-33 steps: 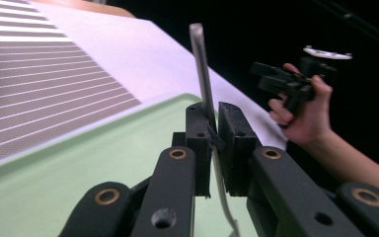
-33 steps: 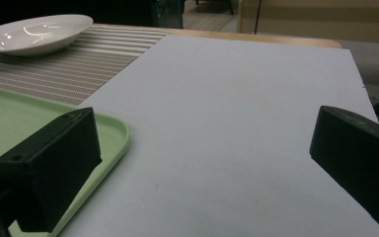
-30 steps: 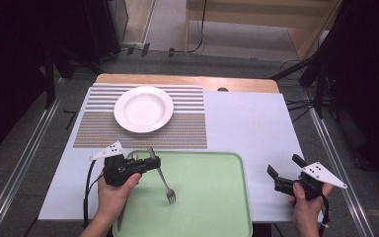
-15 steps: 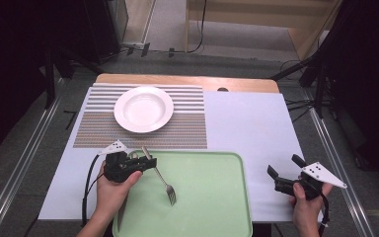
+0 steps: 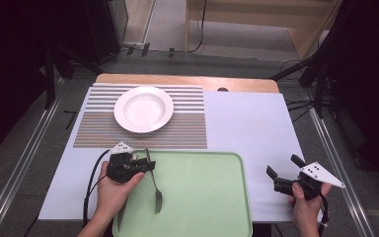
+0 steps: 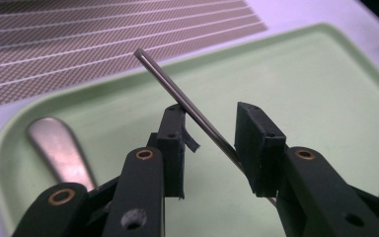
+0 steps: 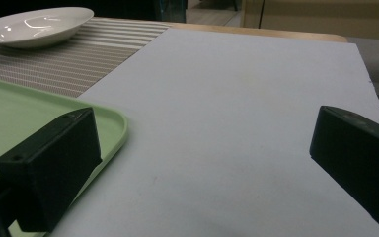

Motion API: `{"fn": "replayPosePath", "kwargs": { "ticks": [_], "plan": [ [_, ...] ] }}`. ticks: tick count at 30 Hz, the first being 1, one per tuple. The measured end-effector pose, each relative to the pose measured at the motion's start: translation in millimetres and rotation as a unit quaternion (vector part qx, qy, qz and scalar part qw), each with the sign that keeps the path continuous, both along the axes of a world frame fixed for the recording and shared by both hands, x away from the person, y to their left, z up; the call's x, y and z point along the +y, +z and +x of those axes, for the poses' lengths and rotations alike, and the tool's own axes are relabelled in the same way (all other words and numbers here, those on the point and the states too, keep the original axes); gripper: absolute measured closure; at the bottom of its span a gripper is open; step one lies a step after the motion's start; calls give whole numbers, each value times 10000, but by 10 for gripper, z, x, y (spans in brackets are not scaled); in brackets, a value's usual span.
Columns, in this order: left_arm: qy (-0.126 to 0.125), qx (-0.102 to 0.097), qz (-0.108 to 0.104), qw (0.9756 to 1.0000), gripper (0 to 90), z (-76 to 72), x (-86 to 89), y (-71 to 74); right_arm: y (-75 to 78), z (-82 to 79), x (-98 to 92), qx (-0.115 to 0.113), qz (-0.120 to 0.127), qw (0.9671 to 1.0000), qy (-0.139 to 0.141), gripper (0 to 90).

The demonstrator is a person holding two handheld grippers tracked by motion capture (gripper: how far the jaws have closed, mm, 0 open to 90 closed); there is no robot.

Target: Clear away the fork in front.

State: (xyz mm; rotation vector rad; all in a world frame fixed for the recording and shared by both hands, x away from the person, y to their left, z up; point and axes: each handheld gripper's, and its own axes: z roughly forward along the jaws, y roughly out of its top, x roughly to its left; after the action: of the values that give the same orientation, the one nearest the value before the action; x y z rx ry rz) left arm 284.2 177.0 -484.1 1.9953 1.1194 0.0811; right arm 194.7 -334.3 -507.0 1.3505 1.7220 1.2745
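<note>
A: What does the fork (image 5: 154,185) look like?
B: Slim, plain metal, tines down on the green tray (image 5: 212,197), handle raised.
A: And the left gripper (image 6: 209,136)?
B: Its jaws have just been opening; the handle slants loosely between them. The right gripper (image 5: 282,174) is wide open over the bench (image 5: 256,123).

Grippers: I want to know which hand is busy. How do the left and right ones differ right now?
The left gripper has the fork handle between its jaws, which have just been opening; the right gripper has nothing between its jaws. The left sits over the tray corner; the right sits over the white sheet beside the tray. The left's jaws stand narrower than the right's. Both are open and hand-held.
</note>
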Motion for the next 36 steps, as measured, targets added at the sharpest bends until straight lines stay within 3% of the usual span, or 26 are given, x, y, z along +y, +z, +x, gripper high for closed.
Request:
{"fn": "replayPosePath", "kwargs": {
  "ticks": [8,13,15,18,26,31,36],
  "plan": [
    [125,118,652,9977,650,16,-44,-68,-8,3,6,54,-25,10000,17,0],
    [180,-121,993,9948,651,-17,-79,-41,-18,9,7,42,-48,10000,29,0],
    [168,-132,902,9957,619,-25,-63,-38,-19,9,6,40,-50,10000,29,0],
    [215,-138,510,9984,620,-94,23,8,-15,5,0,36,-52,10000,19,0],
    [-64,-122,-188,9997,893,-433,251,6,-17,-5,-29,6,-40,10000,7,0],
    [-231,-92,-239,9994,895,-628,249,-18,-14,-1,-27,-54,-54,10000,42,0],
    [-419,-30,-69,9991,896,-716,182,-54,-14,4,-15,-25,-71,10000,40,0]
  ]
}}
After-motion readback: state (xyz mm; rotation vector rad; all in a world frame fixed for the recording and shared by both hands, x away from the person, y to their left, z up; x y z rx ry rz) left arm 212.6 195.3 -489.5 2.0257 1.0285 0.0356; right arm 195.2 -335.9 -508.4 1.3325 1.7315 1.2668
